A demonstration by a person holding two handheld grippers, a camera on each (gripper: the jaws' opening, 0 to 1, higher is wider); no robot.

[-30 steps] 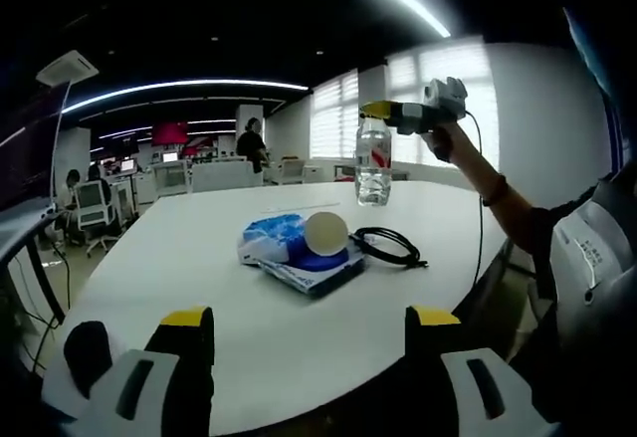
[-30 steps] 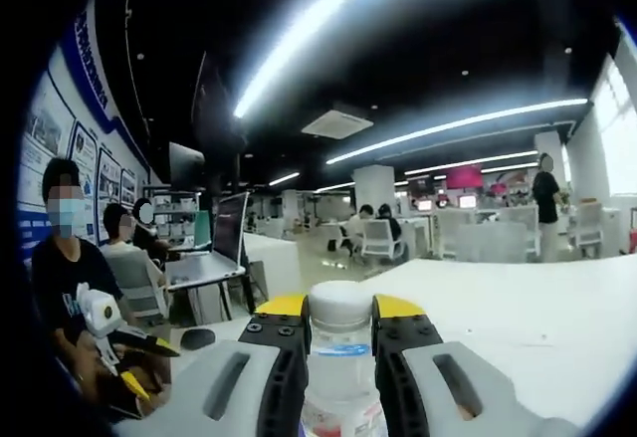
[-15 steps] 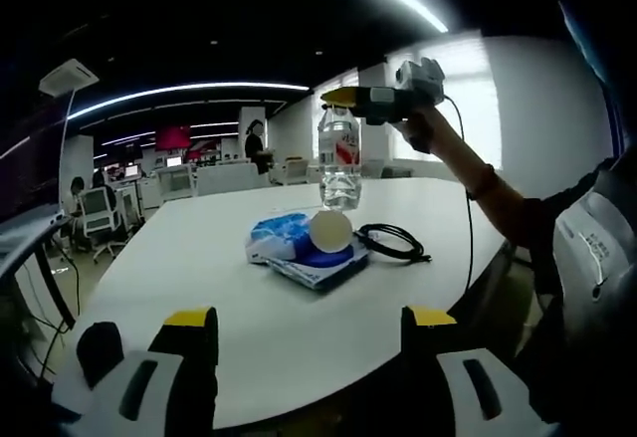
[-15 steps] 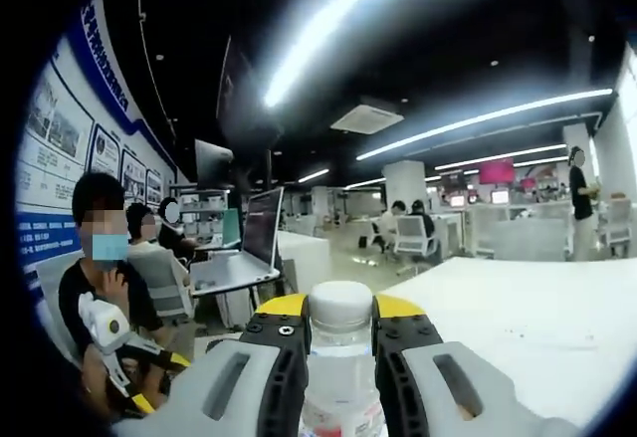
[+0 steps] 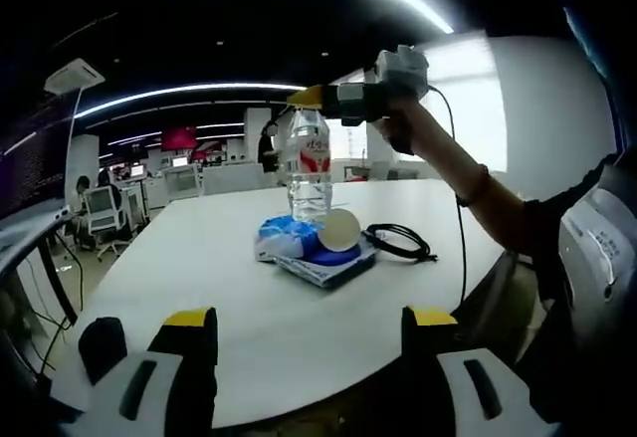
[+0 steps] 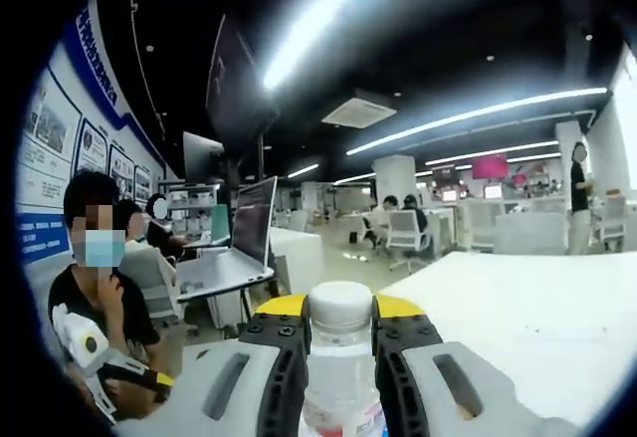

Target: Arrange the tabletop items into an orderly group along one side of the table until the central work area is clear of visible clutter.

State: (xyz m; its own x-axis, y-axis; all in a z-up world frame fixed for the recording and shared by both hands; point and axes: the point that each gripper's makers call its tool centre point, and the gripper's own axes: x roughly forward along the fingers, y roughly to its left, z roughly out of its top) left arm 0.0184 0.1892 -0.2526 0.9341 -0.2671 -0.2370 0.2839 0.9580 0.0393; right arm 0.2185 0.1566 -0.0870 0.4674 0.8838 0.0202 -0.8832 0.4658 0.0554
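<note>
Right tongs (image 6: 338,342) clamped on the neck of a clear water bottle (image 5: 309,163), held in the air above the blue packet (image 5: 289,238) mid-tabletop (image 5: 199,288). Left tongs (image 5: 311,323) apart, holding nothing, low over the near edge. The packet, a round cream disc (image 5: 340,228) and a flat blue-white book (image 5: 323,268) are bunched together; a coiled black cable (image 5: 398,243) lies just beside them toward the right edge. Wide bare tabletop on the left and far side.
</note>
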